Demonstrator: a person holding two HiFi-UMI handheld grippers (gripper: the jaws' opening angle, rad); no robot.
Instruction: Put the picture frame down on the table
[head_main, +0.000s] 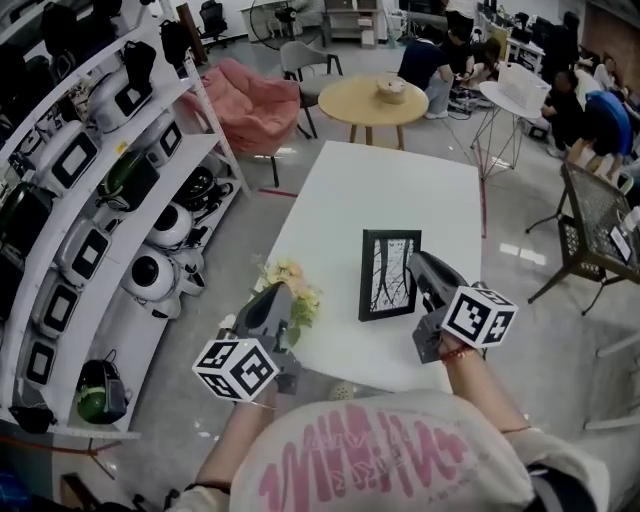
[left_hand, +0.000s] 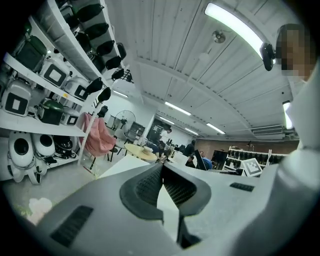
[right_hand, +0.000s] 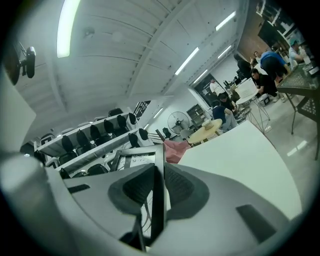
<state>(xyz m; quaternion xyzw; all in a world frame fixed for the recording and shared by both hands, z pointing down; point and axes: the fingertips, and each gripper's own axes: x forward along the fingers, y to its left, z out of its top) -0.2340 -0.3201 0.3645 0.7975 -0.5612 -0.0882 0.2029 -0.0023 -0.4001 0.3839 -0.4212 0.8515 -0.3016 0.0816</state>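
Note:
The black picture frame (head_main: 388, 275), with a branch drawing behind its glass, stands upright over the near part of the white table (head_main: 390, 190). My right gripper (head_main: 418, 262) is shut on its right edge. In the right gripper view the frame's edge (right_hand: 159, 195) runs between the jaws of that gripper (right_hand: 159, 175), and the picture (right_hand: 131, 161) shows to the left. I cannot tell whether the frame's bottom touches the tabletop. My left gripper (head_main: 275, 295) hovers at the table's near left edge, shut (left_hand: 161, 167) with nothing in it.
A small bunch of pale flowers (head_main: 292, 280) lies by the left gripper. White shelves of robots and appliances (head_main: 100, 200) line the left. Behind the table are a round wooden table (head_main: 373, 98), a pink seat (head_main: 255, 105) and seated people. A wire table (head_main: 600, 215) stands at right.

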